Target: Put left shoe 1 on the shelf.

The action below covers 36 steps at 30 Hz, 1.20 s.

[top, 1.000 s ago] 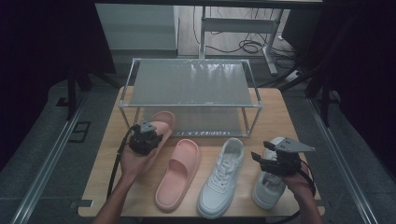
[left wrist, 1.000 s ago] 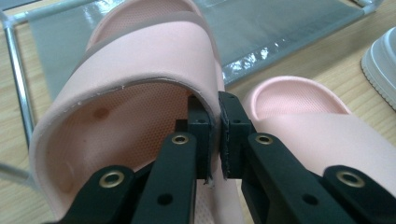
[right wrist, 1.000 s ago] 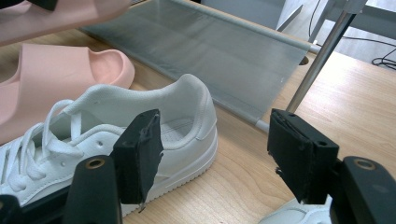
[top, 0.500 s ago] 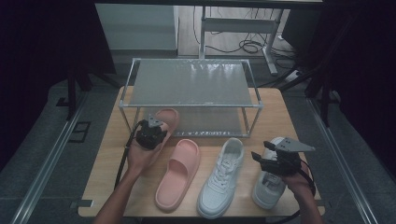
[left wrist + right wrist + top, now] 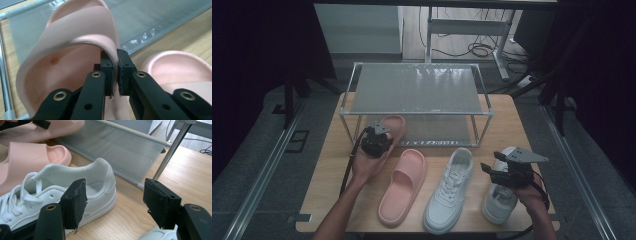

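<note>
Pink slipper (image 5: 388,131) number 1 sits in the left gripper (image 5: 114,72), whose jaws are clamped on the inner edge of its strap, as the left gripper view shows close up. In the high view the left gripper (image 5: 375,141) holds this slipper with its toe pointing into the lower level of the wire shoe rack (image 5: 417,95), right at the rack's front left corner. The rack stands at the back of the wooden worktop (image 5: 329,165) and has 2 grey mesh tiers.

A second pink slipper (image 5: 402,186) lies flat on the worktop just beside the held one, toe toward the rack. To its right lies a white sneaker (image 5: 448,190), laces up, and further right a second white sneaker (image 5: 501,192) partly under the right hand.

The right gripper (image 5: 494,171) hovers above that second sneaker with its jaws wide apart and nothing between them. In the right gripper view its jaws frame the heel of the first white sneaker (image 5: 82,187) and the rack's lower mesh shelf (image 5: 120,147).
</note>
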Available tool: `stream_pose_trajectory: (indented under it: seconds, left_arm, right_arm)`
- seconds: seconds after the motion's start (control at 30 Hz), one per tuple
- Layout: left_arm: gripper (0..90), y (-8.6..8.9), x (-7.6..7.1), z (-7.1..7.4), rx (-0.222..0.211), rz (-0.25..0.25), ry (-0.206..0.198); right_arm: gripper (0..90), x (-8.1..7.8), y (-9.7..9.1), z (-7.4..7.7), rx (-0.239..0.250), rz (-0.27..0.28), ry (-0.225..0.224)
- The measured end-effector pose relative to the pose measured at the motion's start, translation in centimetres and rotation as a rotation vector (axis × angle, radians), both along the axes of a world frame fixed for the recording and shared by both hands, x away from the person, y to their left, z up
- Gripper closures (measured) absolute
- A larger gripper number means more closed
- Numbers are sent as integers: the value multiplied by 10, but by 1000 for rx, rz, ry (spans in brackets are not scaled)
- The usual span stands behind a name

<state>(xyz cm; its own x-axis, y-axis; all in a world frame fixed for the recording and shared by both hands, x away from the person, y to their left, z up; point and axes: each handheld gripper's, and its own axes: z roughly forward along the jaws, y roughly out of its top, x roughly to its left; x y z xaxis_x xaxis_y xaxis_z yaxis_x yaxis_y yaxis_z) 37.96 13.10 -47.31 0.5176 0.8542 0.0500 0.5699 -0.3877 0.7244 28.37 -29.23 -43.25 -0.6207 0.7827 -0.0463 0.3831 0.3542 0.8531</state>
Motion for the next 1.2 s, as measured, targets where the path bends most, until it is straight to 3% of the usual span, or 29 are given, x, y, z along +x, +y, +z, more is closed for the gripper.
stream_pose_trajectory:
  seconds: [0.5,0.67,0.83,1.03,1.2]
  left_arm:
    - [855,-26,23,-5,37,-14,-19]
    - [855,-31,31,-8,41,5,-25]
    - [853,-32,31,-11,47,20,-47]
    - [825,-29,33,-19,48,23,-19]
    - [826,-30,33,-24,46,27,-19]
  right_arm:
    - [355,0,-1,0,2,1,-2]
    - [355,0,-1,0,2,2,-2]
    - [355,0,0,0,2,2,-1]
    - [354,0,2,0,0,6,-1]
    - [355,0,0,0,0,2,0]
